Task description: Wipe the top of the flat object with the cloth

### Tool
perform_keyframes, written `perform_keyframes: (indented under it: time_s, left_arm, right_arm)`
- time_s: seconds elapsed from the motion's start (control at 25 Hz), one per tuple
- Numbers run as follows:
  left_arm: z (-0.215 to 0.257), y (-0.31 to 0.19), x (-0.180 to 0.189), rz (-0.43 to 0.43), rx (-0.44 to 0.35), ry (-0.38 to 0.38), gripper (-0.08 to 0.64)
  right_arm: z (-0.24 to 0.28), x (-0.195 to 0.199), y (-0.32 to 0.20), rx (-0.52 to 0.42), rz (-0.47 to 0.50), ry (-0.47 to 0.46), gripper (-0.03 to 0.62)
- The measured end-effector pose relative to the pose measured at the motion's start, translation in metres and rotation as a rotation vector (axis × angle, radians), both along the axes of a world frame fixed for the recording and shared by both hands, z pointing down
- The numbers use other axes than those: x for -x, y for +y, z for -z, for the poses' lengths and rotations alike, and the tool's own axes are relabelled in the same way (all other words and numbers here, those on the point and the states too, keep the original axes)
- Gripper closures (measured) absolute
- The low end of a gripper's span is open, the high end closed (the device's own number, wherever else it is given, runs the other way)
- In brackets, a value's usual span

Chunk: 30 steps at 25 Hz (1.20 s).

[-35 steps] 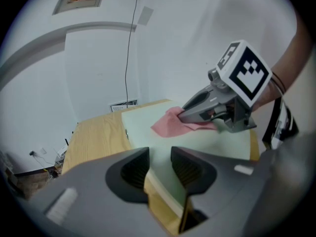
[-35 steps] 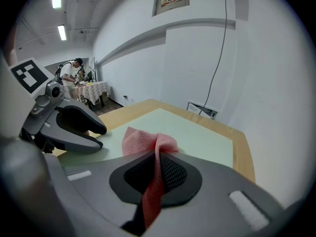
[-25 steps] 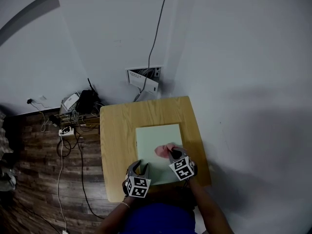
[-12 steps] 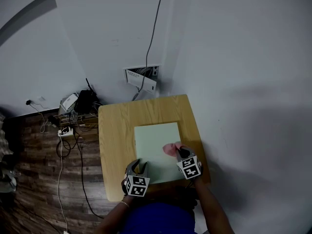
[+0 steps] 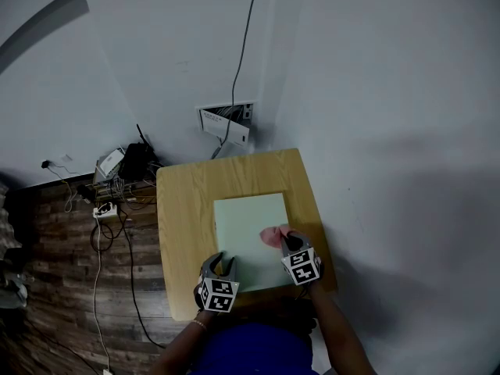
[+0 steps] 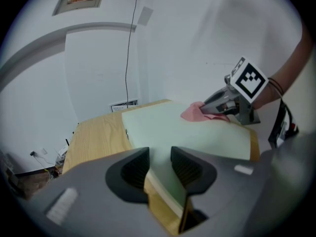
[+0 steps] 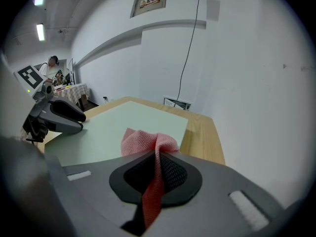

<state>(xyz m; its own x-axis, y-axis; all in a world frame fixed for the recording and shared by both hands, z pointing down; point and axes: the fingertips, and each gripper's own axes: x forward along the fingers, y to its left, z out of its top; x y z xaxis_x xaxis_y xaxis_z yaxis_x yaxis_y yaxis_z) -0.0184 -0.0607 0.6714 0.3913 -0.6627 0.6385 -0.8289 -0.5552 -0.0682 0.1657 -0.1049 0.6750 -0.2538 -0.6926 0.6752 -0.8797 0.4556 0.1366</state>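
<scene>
Left gripper (image 5: 222, 261) sits wide open astride the near-left edge of the green board (image 5: 246, 217), clasping nothing. Right gripper (image 5: 287, 239) is clamped on the pink cloth (image 5: 271, 237), which lies on the board's near-right part. Wiping looks under way, with the far half probably still to do.

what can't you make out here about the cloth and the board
Head view: part of the cloth on the board is hidden under the right gripper.
Left gripper view: whether the left gripper pads press the board's corner is unclear.
Right gripper view: the wall sign print is too small.
</scene>
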Motion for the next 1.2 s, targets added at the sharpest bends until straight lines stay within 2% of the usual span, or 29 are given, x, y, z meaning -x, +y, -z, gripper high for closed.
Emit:
perform_keyframes:
  time_s: [0.12, 0.24, 0.44, 0.84, 1.08, 1.2]
  left_arm:
    - [0.0, 0.0, 0.001, 0.002, 0.004, 0.013, 0.434]
    - [0.002, 0.0, 0.001, 0.003, 0.015, 0.067, 0.434]
    - [0.011, 0.011, 0.001, -0.053, 0.029, 0.103, 0.408]
    - [0.01, 0.062, 0.008, -0.152, 0.081, 0.084, 0.4]
    - [-0.002, 0.071, 0.006, -0.172, 0.133, 0.068, 0.402]
    - [-0.004, 0.072, 0.007, -0.169, 0.136, 0.071, 0.403]
  right_arm:
    - [-0.003, 0.0, 0.0, -0.002, -0.004, -0.005, 0.578]
    - [-0.003, -0.001, 0.0, -0.009, -0.006, -0.006, 0.578]
    - [0.002, -0.001, 0.0, -0.008, -0.016, -0.005, 0.578]
    - [-0.002, -0.001, -0.001, -0.03, -0.034, -0.025, 0.577]
    - [-0.003, -0.002, -0.001, -0.037, -0.054, -0.025, 0.577]
    - [0.001, 0.0, -0.001, -0.049, -0.062, -0.037, 0.577]
